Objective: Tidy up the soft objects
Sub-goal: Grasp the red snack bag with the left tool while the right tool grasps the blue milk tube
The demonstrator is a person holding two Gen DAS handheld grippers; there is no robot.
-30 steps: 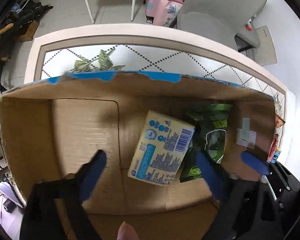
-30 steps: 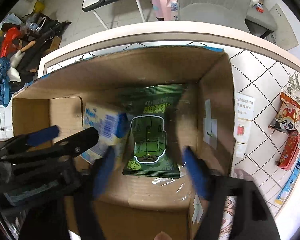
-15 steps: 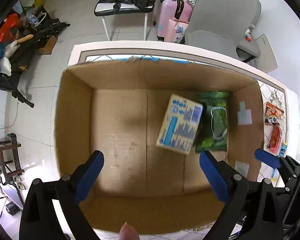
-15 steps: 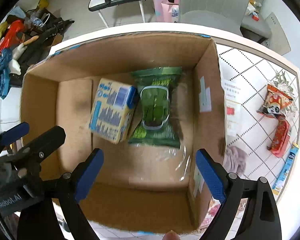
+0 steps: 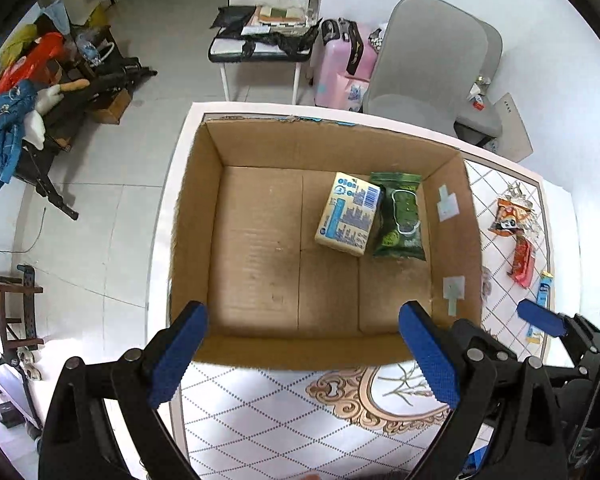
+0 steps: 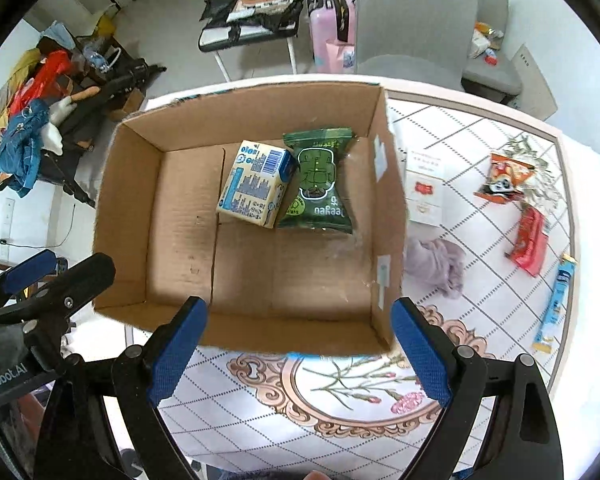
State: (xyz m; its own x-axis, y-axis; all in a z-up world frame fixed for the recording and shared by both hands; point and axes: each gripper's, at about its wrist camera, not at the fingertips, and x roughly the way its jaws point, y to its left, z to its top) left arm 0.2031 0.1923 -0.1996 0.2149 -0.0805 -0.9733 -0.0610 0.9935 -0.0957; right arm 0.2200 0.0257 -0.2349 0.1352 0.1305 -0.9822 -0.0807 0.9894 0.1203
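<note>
Right wrist view: looks down on the cardboard box point(image 6: 388, 216), the landmark for every position below; entries run left to right.
Left gripper point(image 5: 304, 356): above the near edge of the box, jaws spread wide, nothing between them.
Right gripper point(image 6: 298, 352): above the near edge of the box, jaws spread wide, nothing held.
Box floor, left half: bare cardboard.
Yellow-and-blue pack point(image 6: 254, 188): inside the box, right of centre toward the far wall, lying flat.
Green pouch point(image 6: 318, 184): inside the box, just to the right of the yellow-and-blue pack and touching it.
White leaflet point(image 6: 424, 194): on the table point(image 6: 340, 412), just outside the right wall of the box.
Lilac cloth point(image 6: 436, 266): crumpled on the table just outside the right wall of the box, toward the near corner.
Orange snack bag point(image 6: 504, 180): on the table, well right of the box.
Red packet point(image 6: 532, 242): on the table, well right of the box, nearer than the orange snack bag.
Blue stick sachet point(image 6: 556, 302): farthest right of the box, close to the table edge.
Done: two items lie in the box.
Left: judged as the lilac cloth and the three packets still outside; whether the leaflet counts cannot be told.
Progress: roughly a third to a half, as a judgement.
Next step, judged: take the lilac cloth, the nearest loose item, with the right gripper.
</note>
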